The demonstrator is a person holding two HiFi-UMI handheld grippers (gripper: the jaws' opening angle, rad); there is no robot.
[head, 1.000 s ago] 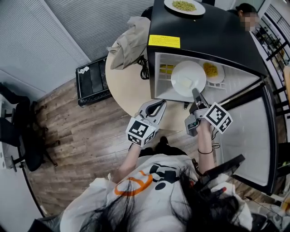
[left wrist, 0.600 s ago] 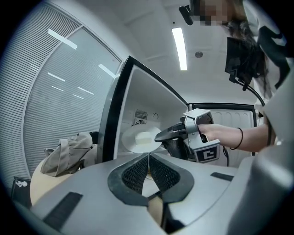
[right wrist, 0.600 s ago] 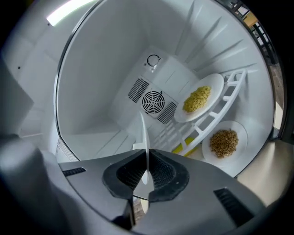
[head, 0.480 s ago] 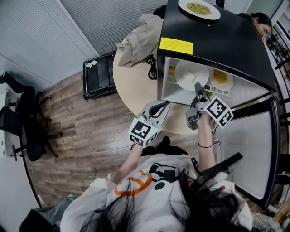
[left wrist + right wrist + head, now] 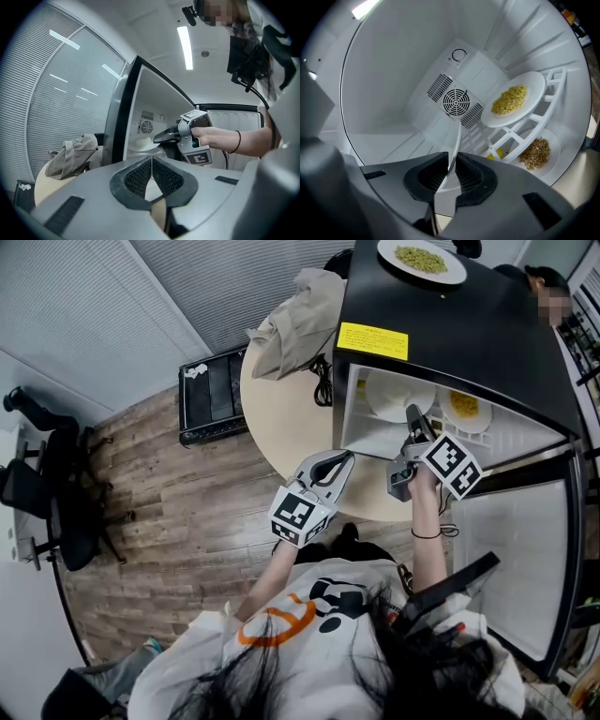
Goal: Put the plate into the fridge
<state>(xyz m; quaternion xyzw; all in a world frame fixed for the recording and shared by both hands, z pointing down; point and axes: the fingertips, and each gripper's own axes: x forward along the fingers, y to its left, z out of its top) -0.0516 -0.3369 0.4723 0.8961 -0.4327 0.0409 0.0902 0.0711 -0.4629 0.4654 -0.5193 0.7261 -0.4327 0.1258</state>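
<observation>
The plate (image 5: pixel 396 395) has gone deeper into the fridge (image 5: pixel 450 329), and the right gripper (image 5: pixel 413 415), grasping its rim, has just begun opening: release looks near.

Your left gripper (image 5: pixel 152 161) has its fingers pressed together on nothing. Ahead stands the open fridge (image 5: pixel 120 117), with a fan grille (image 5: pixel 146 126) on its back wall. Your right gripper (image 5: pixel 159 138) reaches inside, its fingers just loosening slightly around the white plate (image 5: pixel 140 145). At left, a tan bag (image 5: pixel 70 157) lies on the surface (image 5: pixel 42 187).
</observation>
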